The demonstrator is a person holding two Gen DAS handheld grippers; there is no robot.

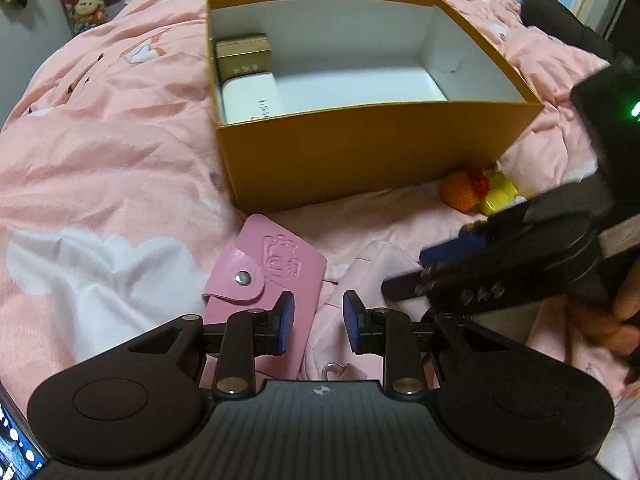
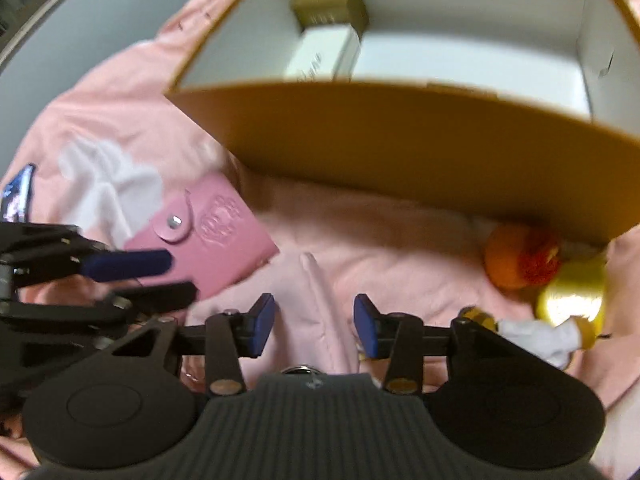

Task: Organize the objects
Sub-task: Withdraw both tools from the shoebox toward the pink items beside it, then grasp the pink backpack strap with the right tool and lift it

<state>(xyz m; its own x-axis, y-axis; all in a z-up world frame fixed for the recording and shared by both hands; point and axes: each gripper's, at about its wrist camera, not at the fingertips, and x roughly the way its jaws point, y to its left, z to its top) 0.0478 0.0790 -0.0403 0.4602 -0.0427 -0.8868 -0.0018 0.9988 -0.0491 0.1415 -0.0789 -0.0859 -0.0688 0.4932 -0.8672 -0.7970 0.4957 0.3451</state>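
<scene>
Pink card wallet (image 1: 266,276) lies on the bed just in front of the yellow box (image 1: 360,148). Left tool (image 1: 319,316): log-minimum gap, pads apart, nothing between them, left pad over the wallet's edge. Right tool (image 2: 315,326): jaws apart, empty, above pale pink pouch (image 2: 320,300).

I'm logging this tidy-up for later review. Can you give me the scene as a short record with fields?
surface: pink bedspread
container: open orange box, on the bedspread
in box: gold box and white box, against one end wall
outside, before the box: pink wallet, pale pink pouch, orange knitted toy, yellow toy
left gripper: shut narrow over wallet edge and pouch; grip unclear
right gripper: open above the pouch, holding nothing
</scene>
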